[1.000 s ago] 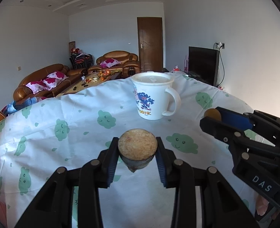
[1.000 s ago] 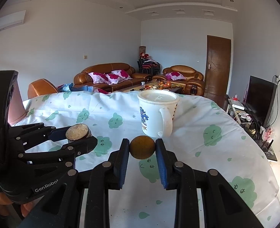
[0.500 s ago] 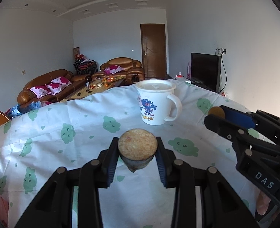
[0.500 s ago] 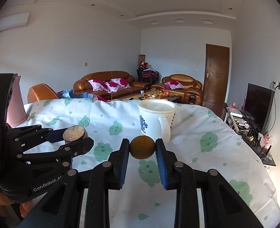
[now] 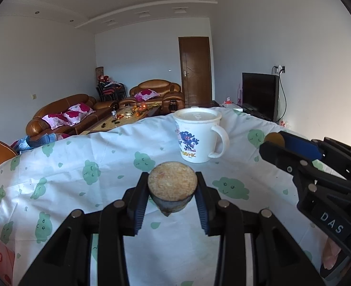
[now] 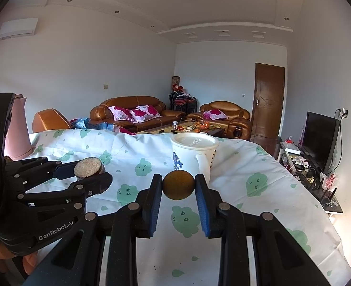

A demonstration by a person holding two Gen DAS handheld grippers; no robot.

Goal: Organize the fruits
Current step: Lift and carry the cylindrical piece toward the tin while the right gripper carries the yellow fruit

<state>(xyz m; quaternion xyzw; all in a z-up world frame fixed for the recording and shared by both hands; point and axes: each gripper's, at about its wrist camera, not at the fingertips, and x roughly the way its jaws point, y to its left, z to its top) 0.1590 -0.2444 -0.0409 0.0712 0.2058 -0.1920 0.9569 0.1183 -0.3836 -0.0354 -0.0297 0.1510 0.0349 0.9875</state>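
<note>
At nine o'clock in the right wrist view a pink container (image 6: 18,128) stands at the far left edge of the surface (image 6: 258,166), partly hidden behind the left gripper's black body. The surface is covered by a white cloth (image 5: 85,157) printed with green cloud faces.

The left gripper (image 5: 173,188) is closed on a cut fruit (image 5: 172,186), its pale grainy flat face turned up and its dark skin tapering below; the fruit is held off the cloth at the middle of the left wrist view. From the right wrist view the same fruit (image 6: 89,167) shows at nine o'clock, pinched at the tip of the left gripper (image 6: 89,171).

At twelve o'clock, beyond both grippers, a white mug (image 5: 195,135) with a blue print stands upright on the cloth, its handle toward three o'clock in the left wrist view. A white lid (image 5: 197,114) covers its mouth, so its contents cannot be seen. Nothing lies between the grippers and the mug.

The right gripper (image 6: 178,186) is clamped on a round brown fruit (image 6: 178,185), held above the cloth just in front of the mug (image 6: 192,155). In the left wrist view this gripper (image 5: 276,143) enters from three o'clock with the brown fruit (image 5: 274,139) at its tip, near the mug's handle side but apart from it.

Behind the surface, brown leather sofas (image 6: 130,112) with pink cushions sit from ten to twelve o'clock, a wooden door (image 6: 268,102) at one o'clock and a dark television (image 6: 320,138) at three o'clock.
</note>
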